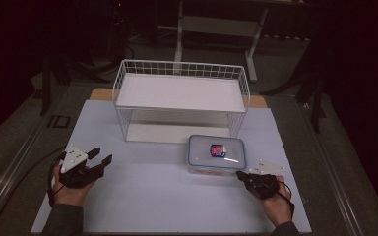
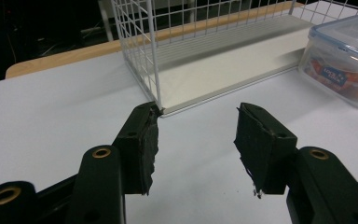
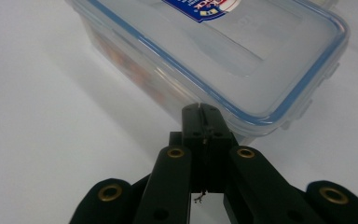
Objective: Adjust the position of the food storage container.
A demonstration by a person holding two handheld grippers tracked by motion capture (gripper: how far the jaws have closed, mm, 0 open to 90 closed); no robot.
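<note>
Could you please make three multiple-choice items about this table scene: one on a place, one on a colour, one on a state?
1. Where does the clear box stand?
A. On the rack's upper shelf
B. On the table in front of the wire rack
C. Between the left gripper's jaws

2. What colour is the seal line around the box lid?
A. Blue
B. Green
C. Yellow

3. How do the jaws of the right gripper stand?
A. Wide apart
B. Clamped on the lid
C. Shut together, nothing between them

Key: 1 B, the high view shows it before the rack. 2 A, a blue line rims the lid. 3 C, the right gripper view shows the tips pressed together at the box's corner.
</note>
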